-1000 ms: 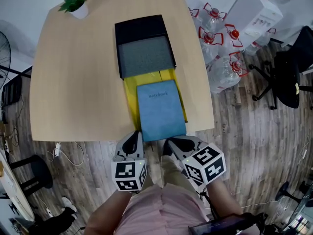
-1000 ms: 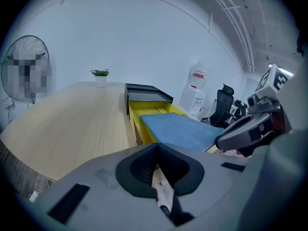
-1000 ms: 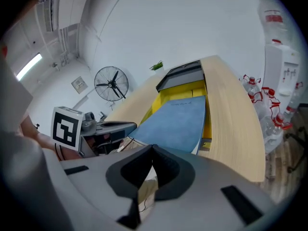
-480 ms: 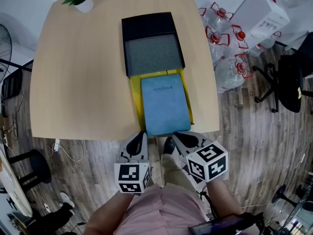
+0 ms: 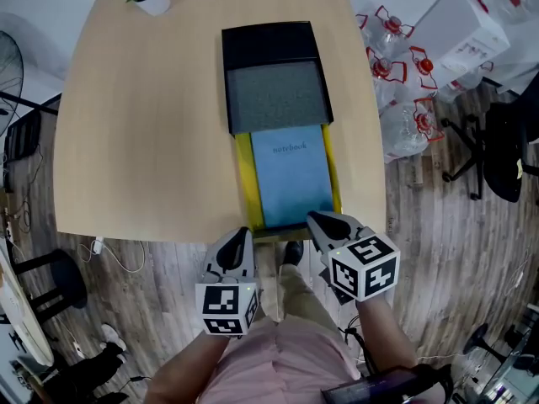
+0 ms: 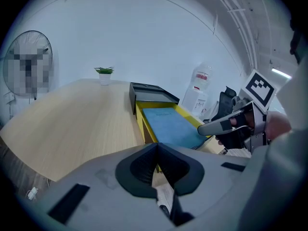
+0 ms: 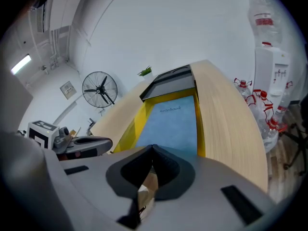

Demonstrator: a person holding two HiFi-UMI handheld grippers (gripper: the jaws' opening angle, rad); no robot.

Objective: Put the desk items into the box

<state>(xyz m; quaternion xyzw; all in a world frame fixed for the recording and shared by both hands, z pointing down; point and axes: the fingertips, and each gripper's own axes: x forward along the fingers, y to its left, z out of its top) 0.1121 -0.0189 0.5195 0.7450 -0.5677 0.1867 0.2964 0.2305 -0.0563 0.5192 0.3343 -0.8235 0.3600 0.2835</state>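
Blue notebook lying in yellow box at frame centre on bench, left hand-held gripper lower centre, jaws together and empty, right hand-held gripper jaws together, empty, at box's near edge

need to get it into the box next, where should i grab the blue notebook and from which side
Probably its near short edge, from the person's side. The blue notebook lies flat with the yellow tray's rims along both long sides and the black box at its far end; only the near end, by the table edge, looks open.
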